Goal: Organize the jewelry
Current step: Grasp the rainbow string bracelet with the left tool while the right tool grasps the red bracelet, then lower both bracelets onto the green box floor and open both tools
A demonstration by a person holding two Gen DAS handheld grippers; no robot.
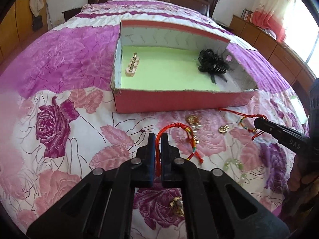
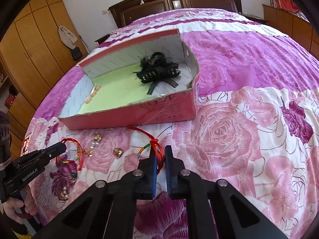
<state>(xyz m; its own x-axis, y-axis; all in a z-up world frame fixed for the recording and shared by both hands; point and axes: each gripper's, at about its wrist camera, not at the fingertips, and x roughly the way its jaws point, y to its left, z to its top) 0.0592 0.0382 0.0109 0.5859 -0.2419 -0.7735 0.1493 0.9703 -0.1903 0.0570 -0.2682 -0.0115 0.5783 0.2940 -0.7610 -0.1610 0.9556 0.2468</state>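
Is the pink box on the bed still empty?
No, the pink box already holds a black hair clip and a small pink clip on its green lining.

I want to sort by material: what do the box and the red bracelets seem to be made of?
Box: looks like matte cardboard, its cut edge torn and folded. Red bracelets: apparently knotted woven cord with multicoloured sections; each tool, left and right, has one between its fingers.

Two wrist fisheye views, both looking forward over the bed [image 1: 65, 91] toward the headboard [image 2: 175, 2].

Each camera is sitting low and close behind its own tongs, facing the pink box [image 1: 179, 101]. The left view is looking from the box's left front, the right view from its right front. Both are sharing the box, the bedspread before it, and each other's tongs at the frame edge.
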